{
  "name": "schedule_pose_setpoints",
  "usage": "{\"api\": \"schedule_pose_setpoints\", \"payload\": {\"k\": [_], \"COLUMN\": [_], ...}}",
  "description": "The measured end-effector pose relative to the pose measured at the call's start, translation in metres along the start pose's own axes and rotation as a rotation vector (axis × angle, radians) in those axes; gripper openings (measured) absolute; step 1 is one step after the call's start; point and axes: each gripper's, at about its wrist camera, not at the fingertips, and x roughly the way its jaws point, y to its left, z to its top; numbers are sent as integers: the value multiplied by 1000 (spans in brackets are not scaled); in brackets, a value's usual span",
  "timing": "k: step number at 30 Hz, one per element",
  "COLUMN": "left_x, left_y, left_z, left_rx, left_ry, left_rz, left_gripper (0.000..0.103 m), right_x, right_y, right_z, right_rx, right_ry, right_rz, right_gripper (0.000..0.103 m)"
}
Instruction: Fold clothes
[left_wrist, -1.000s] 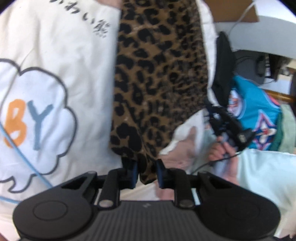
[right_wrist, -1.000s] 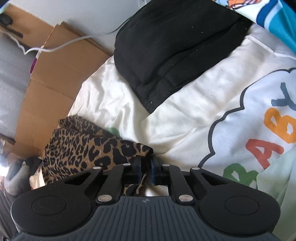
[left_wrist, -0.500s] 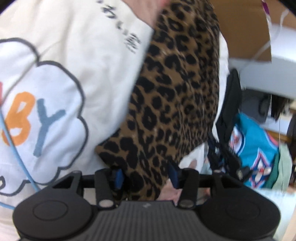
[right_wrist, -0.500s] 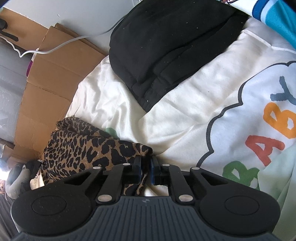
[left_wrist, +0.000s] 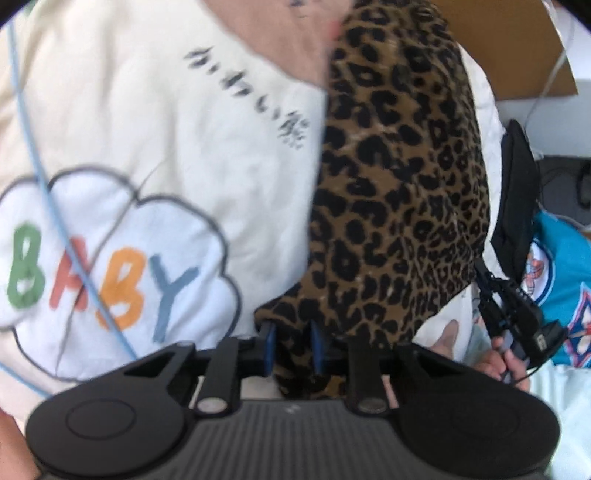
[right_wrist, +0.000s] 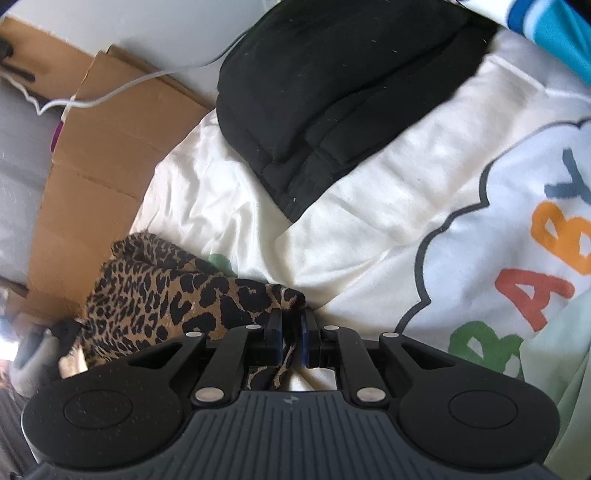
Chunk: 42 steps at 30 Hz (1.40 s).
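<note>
A leopard-print garment (left_wrist: 399, 192) hangs stretched over a cream blanket with a "BABY" cloud print (left_wrist: 147, 147). My left gripper (left_wrist: 292, 343) has the garment's lower edge bunched between its blue pads, and its jaws are closing on it. My right gripper (right_wrist: 291, 339) is shut on another corner of the leopard-print garment (right_wrist: 159, 295), low over the cream blanket (right_wrist: 369, 240). In the left wrist view a hand holds the right gripper (left_wrist: 509, 310) at the far right.
A folded black garment (right_wrist: 332, 92) lies on the blanket beyond the right gripper. Flattened cardboard (right_wrist: 110, 155) and a white cable (right_wrist: 147, 77) lie at the left. A teal printed garment (left_wrist: 565, 280) is at the right, and a thin blue cable (left_wrist: 48, 206) crosses the cloud print.
The left gripper opened wider around the leopard cloth, then narrowed on its lower edge again. Its view tilted, showing more of the cloud print. The right gripper kept still.
</note>
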Motion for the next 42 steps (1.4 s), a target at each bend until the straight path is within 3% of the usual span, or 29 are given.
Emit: {"api": "schedule_pose_setpoints", "payload": {"k": [10, 15, 17, 26, 37, 40, 42], "left_x": [1, -1, 1, -2, -19, -23, -22], "left_y": [-1, 8, 4, -12, 1, 6, 8], "left_z": [-47, -73, -77, -78, -84, -83, -81], "left_rx": [-198, -320, -304, -193, -237, -231, -217], "left_ry": [-214, -301, -308, -301, -380, -415, -420], "left_rz": [-25, -26, -6, 56, 81, 70, 65], "left_gripper": [28, 13, 8, 9, 12, 30, 50], "right_x": [1, 1, 1, 2, 2, 0, -1], "right_y": [-6, -5, -7, -9, -10, -11, -11], "right_z": [-2, -3, -3, -3, -3, -3, -4], "right_rx": [17, 8, 13, 19, 13, 16, 15], "right_ry": [-9, -19, -20, -17, -32, -37, -38], "right_rz": [36, 38, 44, 50, 57, 65, 67], "right_gripper": [9, 9, 9, 9, 9, 8, 7]}}
